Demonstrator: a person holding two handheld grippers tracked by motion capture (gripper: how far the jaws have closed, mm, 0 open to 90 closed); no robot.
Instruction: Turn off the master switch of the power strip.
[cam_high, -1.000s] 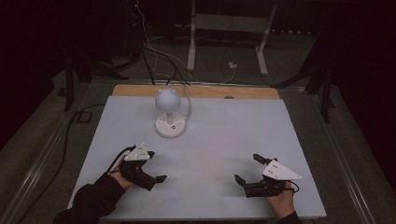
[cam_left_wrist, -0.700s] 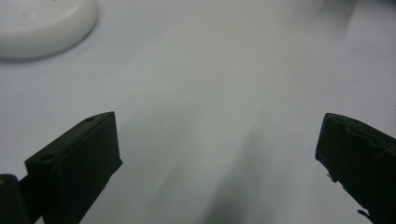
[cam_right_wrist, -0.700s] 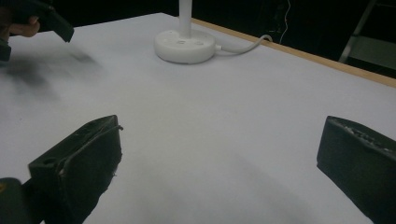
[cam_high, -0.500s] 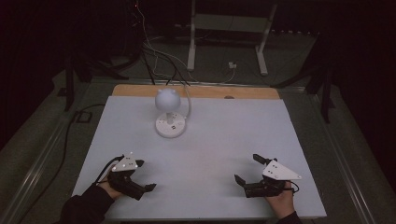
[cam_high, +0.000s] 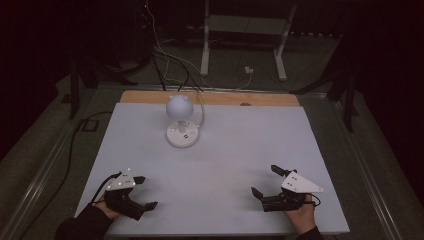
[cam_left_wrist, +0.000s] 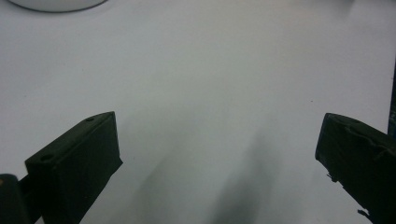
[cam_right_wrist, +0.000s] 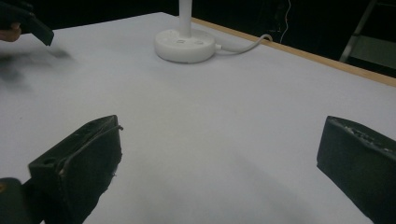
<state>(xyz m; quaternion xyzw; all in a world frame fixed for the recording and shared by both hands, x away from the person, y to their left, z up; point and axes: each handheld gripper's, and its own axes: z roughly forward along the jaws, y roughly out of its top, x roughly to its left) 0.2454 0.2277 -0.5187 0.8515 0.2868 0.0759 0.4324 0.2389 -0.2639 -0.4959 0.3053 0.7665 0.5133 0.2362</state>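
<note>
A white desk lamp (cam_high: 182, 122) with a round head and a round base (cam_right_wrist: 185, 45) stands at the far middle of the white table (cam_high: 240, 150). My left gripper (cam_high: 144, 192) rests near the front left corner, open, nothing between its jaws. My right gripper (cam_high: 266, 181) sits near the front right, also open and empty. In the left gripper view the lamp base's edge (cam_left_wrist: 56, 3) shows at the top left, with bare table between the fingers (cam_left_wrist: 79, 163). The right gripper view has the left gripper's fingertip (cam_right_wrist: 32, 25) at the top left.
A white cable (cam_right_wrist: 247, 43) runs from the lamp base to the table's wooden far edge (cam_high: 210, 98). Cables, a white metal stand (cam_high: 245, 30) and dark supports sit on the floor behind the table. A dark cable trails along the left side.
My left gripper has drawn back toward the front left corner of the table and stays open. The right gripper has hardly moved.
</note>
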